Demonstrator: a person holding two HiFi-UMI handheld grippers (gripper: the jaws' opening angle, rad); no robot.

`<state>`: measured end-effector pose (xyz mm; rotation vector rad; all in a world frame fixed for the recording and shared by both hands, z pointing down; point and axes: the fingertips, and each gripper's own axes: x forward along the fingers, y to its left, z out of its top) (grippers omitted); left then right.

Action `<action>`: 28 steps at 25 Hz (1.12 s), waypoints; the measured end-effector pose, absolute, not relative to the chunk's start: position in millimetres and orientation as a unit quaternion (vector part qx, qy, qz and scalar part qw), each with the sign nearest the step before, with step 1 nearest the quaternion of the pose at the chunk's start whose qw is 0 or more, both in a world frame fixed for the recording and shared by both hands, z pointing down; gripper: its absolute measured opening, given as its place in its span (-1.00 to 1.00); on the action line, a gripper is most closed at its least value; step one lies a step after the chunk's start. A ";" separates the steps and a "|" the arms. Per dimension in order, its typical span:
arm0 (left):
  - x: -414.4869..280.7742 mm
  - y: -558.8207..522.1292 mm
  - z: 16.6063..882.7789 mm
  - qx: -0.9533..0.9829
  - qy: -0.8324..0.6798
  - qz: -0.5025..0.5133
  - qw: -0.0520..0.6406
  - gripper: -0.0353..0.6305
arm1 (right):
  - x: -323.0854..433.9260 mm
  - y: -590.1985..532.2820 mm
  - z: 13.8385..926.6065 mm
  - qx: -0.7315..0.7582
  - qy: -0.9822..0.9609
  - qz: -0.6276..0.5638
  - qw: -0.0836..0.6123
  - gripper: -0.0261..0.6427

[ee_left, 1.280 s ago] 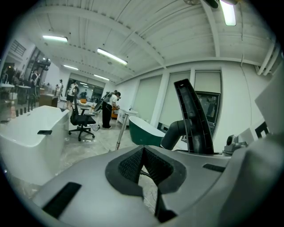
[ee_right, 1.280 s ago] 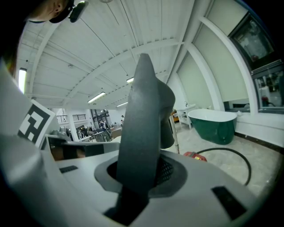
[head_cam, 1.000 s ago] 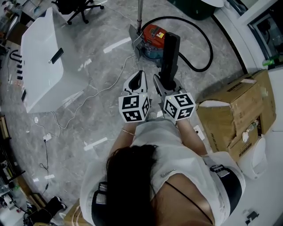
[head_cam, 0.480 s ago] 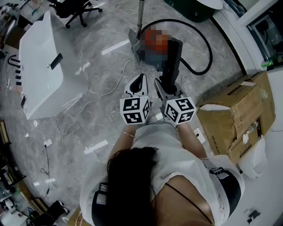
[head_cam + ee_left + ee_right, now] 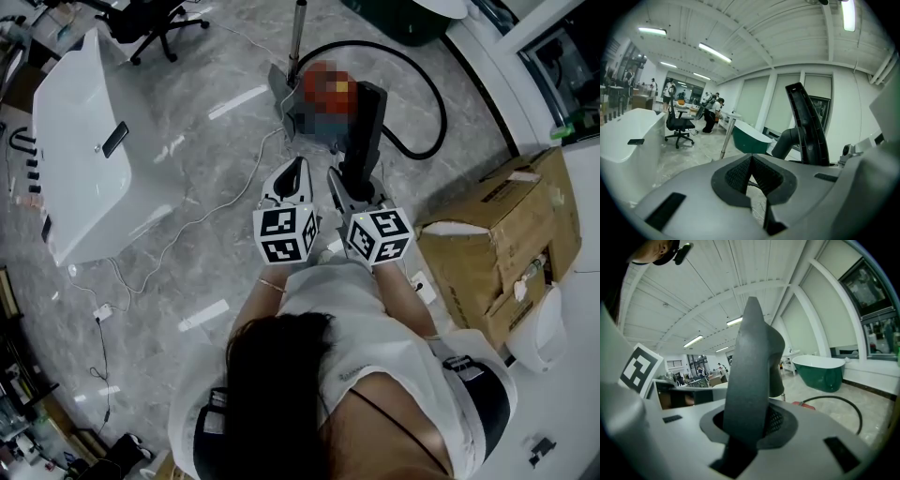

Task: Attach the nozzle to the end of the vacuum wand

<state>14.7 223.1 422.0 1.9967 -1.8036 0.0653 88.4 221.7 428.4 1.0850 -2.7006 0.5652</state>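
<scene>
Black plastic nozzle (image 5: 366, 117), long and flat, stands clamped in the right hand-held gripper (image 5: 349, 180). The left hand-held gripper (image 5: 296, 171) has its jaws together, empty. The white tabletop (image 5: 80, 159) has slid left since a second ago.

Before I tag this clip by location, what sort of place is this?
Probably a bathroom-fixture showroom that doubles as an open office or workshop: a freestanding green bathtub by the windows, a grey marble-look floor, an office chair and a cardboard box.
</scene>
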 end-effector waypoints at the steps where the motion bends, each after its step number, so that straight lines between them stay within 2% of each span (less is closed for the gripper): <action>1: 12.3 221.6 422.4 0.724 -0.653 0.024 0.223 -0.88 | 86.1 220.5 429.5 0.366 -0.907 0.191 0.089 -0.63; 28: -49.6 194.0 427.6 0.735 -0.641 0.046 0.216 -0.88 | 29.1 196.6 441.2 0.401 -0.889 0.204 0.082 -0.63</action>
